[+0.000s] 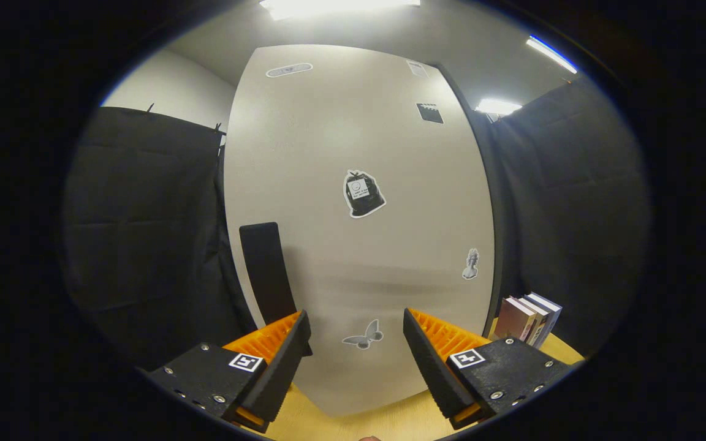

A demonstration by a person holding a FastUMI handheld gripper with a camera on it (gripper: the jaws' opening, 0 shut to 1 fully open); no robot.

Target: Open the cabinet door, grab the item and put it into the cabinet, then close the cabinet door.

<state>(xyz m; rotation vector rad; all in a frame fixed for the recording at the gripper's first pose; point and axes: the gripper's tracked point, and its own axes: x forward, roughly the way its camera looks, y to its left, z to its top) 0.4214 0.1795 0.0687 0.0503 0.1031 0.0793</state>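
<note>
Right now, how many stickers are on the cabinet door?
6: oval and pale one near the top, dark square below, bag mid-door, bust by the right edge, butterfly between the open tool's fingers.

Nothing here reads as words or numbers. The pale grey cabinet door (359,245) beyond the fingers carries a black-and-white bag sticker (363,194) with a small label, probably text but too tiny to read. The gripper (357,343) fingers stand apart.

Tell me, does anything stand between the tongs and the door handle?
Nothing visible does. The open tongs face the shut cabinet door, and its dark handle lies just ahead of the left finger.
</note>
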